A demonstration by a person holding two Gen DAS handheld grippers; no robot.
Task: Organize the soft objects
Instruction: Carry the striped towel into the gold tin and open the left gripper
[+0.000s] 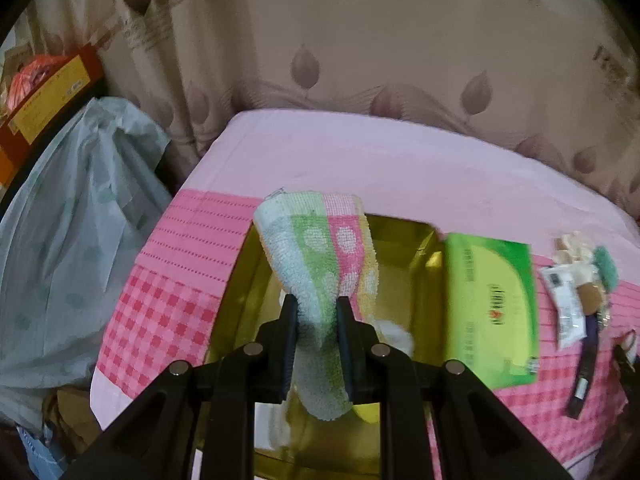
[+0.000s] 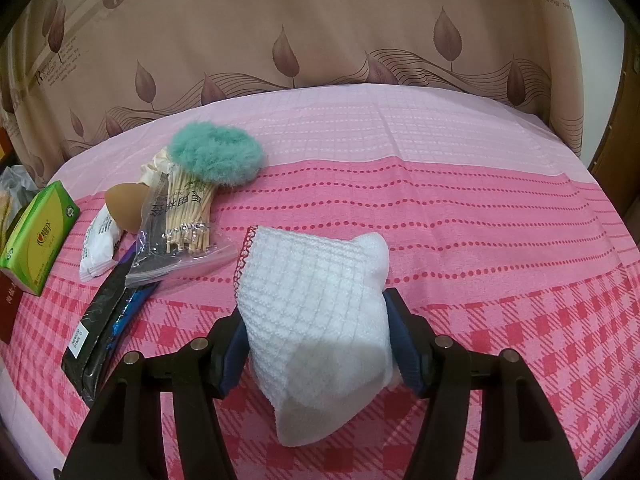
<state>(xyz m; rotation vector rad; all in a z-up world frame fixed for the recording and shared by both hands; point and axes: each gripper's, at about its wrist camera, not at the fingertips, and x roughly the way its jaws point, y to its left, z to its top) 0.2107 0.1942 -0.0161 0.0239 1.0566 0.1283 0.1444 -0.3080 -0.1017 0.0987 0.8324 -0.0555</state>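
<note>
My left gripper (image 1: 317, 308) is shut on a small striped towel (image 1: 320, 248) in white, green, pink and yellow with white dots. It holds the towel above an open gold box (image 1: 404, 264). Something white (image 1: 394, 334) lies inside the box. My right gripper (image 2: 316, 312) is shut on a folded white waffle cloth (image 2: 316, 304) with a red stitched edge, held just above the pink bedspread (image 2: 480, 240). A fluffy teal puff (image 2: 216, 156) and a brown makeup sponge (image 2: 124, 204) lie to the left of the white cloth.
A green tissue pack (image 1: 490, 308) lies right of the box; it also shows in the right wrist view (image 2: 38, 236). A bag of cotton swabs (image 2: 180, 224), a white sachet (image 2: 100, 248) and dark packets (image 2: 100, 324) lie nearby. A grey plastic bag (image 1: 72, 232) stands left of the bed.
</note>
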